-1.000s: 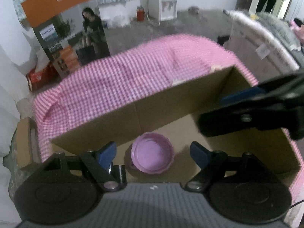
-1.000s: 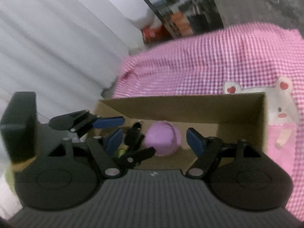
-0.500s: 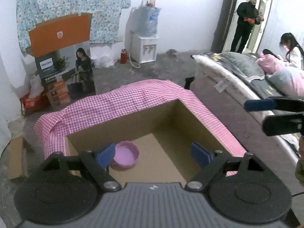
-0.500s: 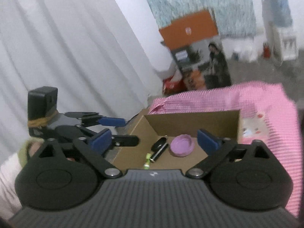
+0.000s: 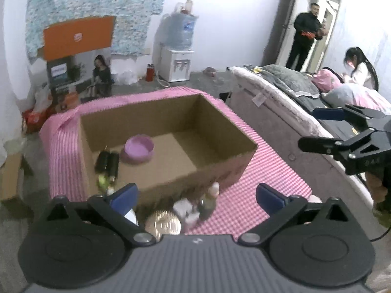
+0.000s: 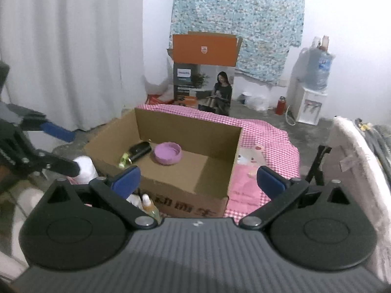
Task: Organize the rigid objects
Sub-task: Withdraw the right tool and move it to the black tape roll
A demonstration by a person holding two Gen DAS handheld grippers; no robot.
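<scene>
An open cardboard box [image 5: 220, 131] [image 6: 185, 127] stands on a pink checked cloth [image 5: 264, 171] [image 6: 264, 131]. Inside lie a purple round lid [image 5: 138, 148] [image 6: 168, 153] and a black cylindrical item with a green tip [image 5: 107, 164] [image 6: 136, 153]. In front of the box stand a small bottle [image 5: 210, 199] [image 6: 149, 206], a white item [image 5: 185, 210] and a shiny round lid [image 5: 162, 224]. My left gripper [image 5: 196, 196] is open and empty, above the near items. My right gripper [image 6: 198, 179] is open and empty, held back from the box. Each gripper shows in the other's view, the right one [image 5: 330, 129] and the left one [image 6: 53, 146].
A bed with grey bedding [image 5: 293, 85] runs along the right. A Philips carton [image 6: 204, 78] and a water dispenser [image 6: 310, 92] stand by the far wall. Two people [image 5: 305, 36] are near the door. A white curtain [image 6: 68, 48] hangs at the left.
Both grippers have pulled up and back out of the box. The purple lid stays inside. The items in front of the box have come into view.
</scene>
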